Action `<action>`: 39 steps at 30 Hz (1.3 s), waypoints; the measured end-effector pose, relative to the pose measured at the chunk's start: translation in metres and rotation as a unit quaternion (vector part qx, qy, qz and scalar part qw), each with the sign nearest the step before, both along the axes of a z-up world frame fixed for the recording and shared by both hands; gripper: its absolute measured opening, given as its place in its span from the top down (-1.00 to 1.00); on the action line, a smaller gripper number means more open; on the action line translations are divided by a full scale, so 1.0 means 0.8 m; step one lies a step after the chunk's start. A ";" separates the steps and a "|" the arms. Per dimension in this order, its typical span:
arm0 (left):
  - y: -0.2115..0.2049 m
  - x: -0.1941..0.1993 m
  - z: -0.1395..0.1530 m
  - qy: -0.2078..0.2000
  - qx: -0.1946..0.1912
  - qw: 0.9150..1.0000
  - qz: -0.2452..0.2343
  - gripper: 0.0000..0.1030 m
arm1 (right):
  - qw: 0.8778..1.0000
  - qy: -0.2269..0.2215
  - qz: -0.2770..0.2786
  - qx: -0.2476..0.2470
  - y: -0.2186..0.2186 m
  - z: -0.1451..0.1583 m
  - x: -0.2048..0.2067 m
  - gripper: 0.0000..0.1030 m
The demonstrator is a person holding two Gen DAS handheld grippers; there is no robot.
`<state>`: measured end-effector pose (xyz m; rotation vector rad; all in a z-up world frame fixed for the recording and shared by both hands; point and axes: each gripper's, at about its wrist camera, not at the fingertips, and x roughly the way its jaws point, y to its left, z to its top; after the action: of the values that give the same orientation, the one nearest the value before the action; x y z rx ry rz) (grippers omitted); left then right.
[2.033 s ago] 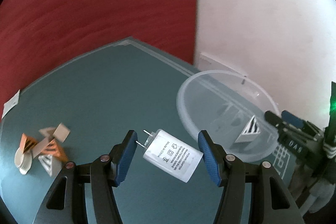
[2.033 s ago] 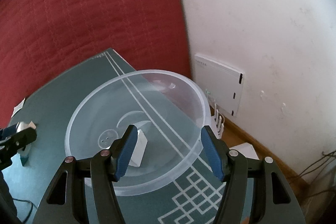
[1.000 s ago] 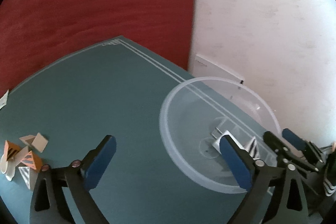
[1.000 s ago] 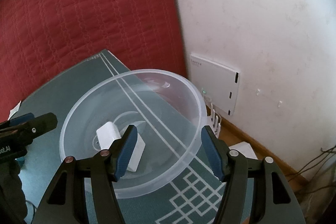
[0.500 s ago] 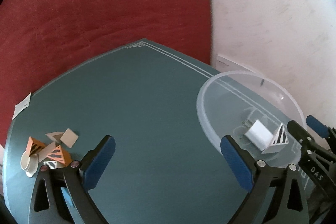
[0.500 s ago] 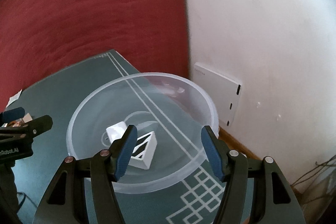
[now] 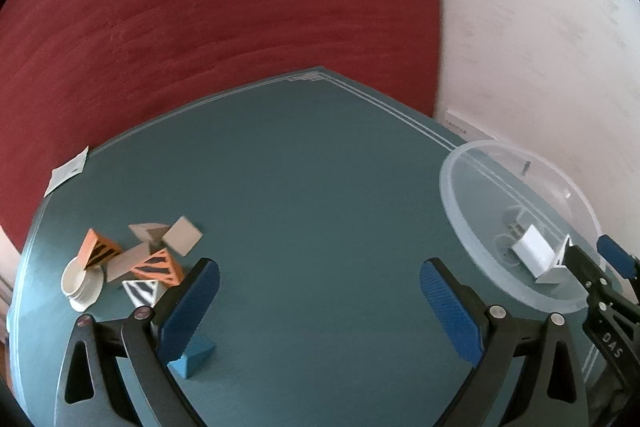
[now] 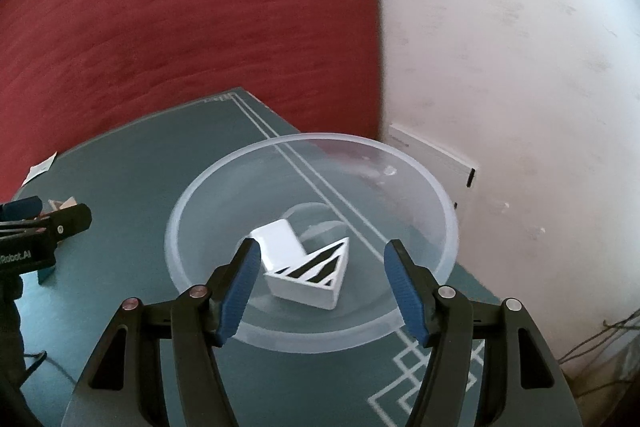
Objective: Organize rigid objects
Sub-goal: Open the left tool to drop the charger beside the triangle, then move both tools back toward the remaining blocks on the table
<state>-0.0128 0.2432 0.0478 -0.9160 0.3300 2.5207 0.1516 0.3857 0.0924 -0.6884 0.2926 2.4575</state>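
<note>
Table (image 7: 320, 187): covered with a teal cloth bordered by pale lines; a red quilted backdrop is seen behind it and a white wall to the right.

Bowl (image 8: 440, 195): clear plastic, set at the right end of the table. Two items are held inside: a white charger (image 8: 280, 241) lying on the bottom, and a white wedge block with black stripes (image 8: 316, 277) resting against its near side, touching it.

Left gripper (image 7: 320, 291): jaws are spread wide with nothing between the blue pads; it is held over bare cloth near the middle of the table, between the bowl and the pile.

Right gripper (image 8: 322, 285): jaws are parted about halfway and nothing is gripped; it is held at the near rim of the bowl, with the striped block seen between the pads but not touched.

Pile of loose items (image 7: 132, 259): at the left end of the table, well apart from the bowl. Included are two orange blocks with black stripes, a white striped block, plain tan pieces and a small white cup-like item (image 7: 82, 283) at the left edge of the pile.

Blue block (image 7: 192, 357): lying alone near the left gripper's left finger, partly hidden by it.

Paper slip (image 7: 68, 171): white, at the far left edge of the table.
</note>
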 end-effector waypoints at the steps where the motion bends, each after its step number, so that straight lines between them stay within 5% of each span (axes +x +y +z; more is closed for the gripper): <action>1: -0.002 -0.002 -0.001 -0.001 0.001 1.000 0.003 -0.98 | 1.000 0.001 0.003 0.001 -0.001 0.000 0.001 -0.27; 23: -0.065 -0.061 -0.031 -0.032 -0.003 0.991 0.126 -0.98 | 0.994 -0.017 0.106 -0.010 0.015 0.000 -0.001 -0.34; 39: -0.036 -0.139 -0.038 -0.046 -0.013 0.991 0.127 -0.98 | 0.988 -0.010 0.157 -0.002 0.014 -0.001 -0.004 -0.40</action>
<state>-0.1242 0.2142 0.0178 -1.1459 0.2299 2.6966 0.1481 0.3969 0.0920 -0.8142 0.1934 2.7446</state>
